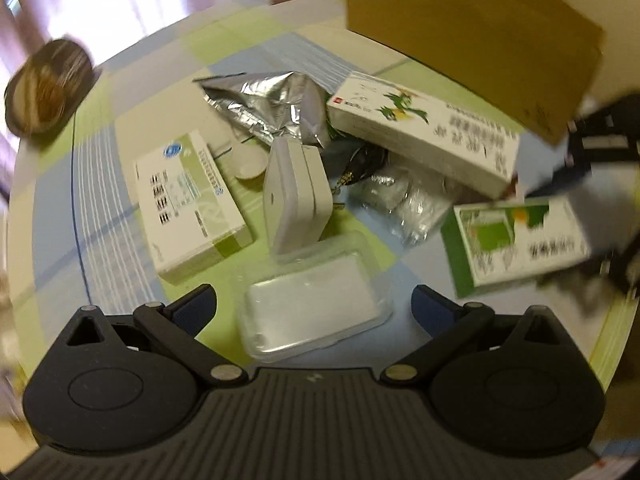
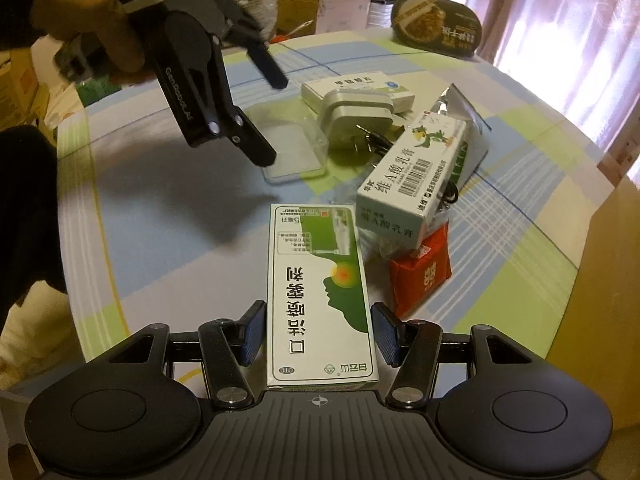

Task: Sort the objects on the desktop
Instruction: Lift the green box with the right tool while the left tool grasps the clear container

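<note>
One blurred right claw (image 1: 592, 184) grips green box (image 2: 320, 300)

Left wrist view is motion-blurred throughout; print on the green-and-white box (image 1: 516, 240) is illegible. Behind the grey adapter (image 2: 356, 114), a dark tangle (image 2: 372, 140) cannot be identified. Beyond the adapter, the cardboard box (image 1: 472, 32) is cut off by the frame edge.
</note>
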